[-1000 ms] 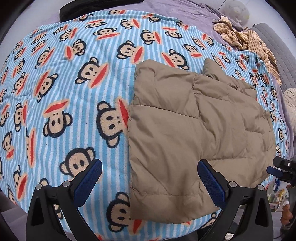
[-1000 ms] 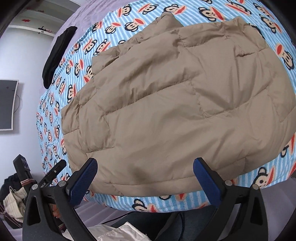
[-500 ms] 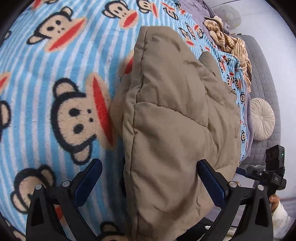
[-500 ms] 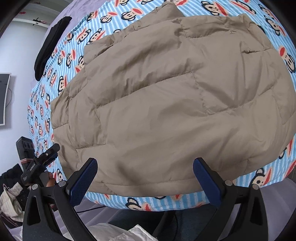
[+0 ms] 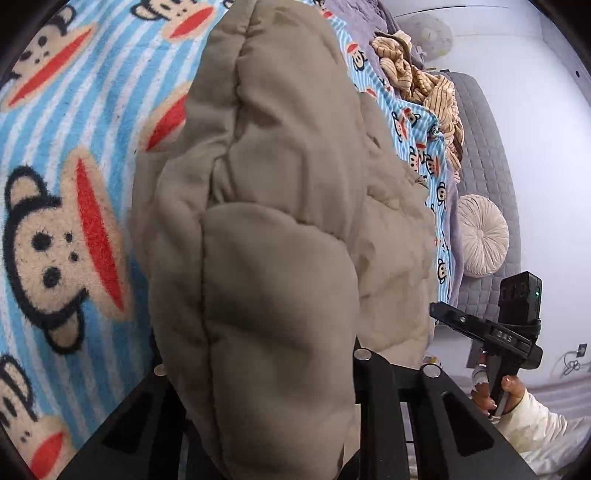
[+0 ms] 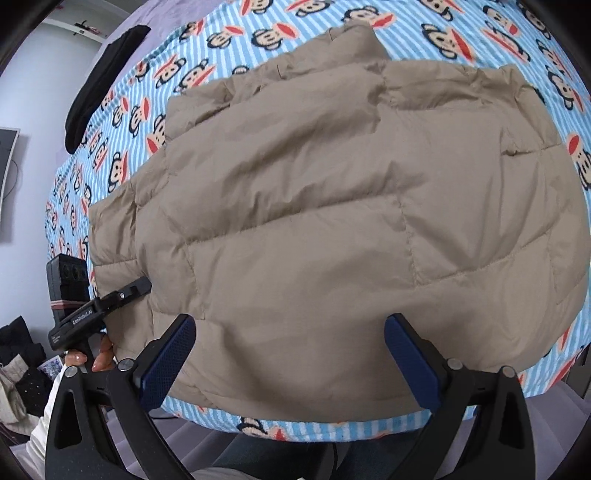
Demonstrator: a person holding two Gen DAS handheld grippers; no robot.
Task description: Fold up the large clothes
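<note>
Tan quilted jacket lies flat on the monkey-print blanket, its near hem between both sets of jaws. The left gripper is closing, jacket edge bunched between its jaws; the right gripper is closing too, pads not yet pressing. Grasping step; next, lift and fold the hem forward.
</note>
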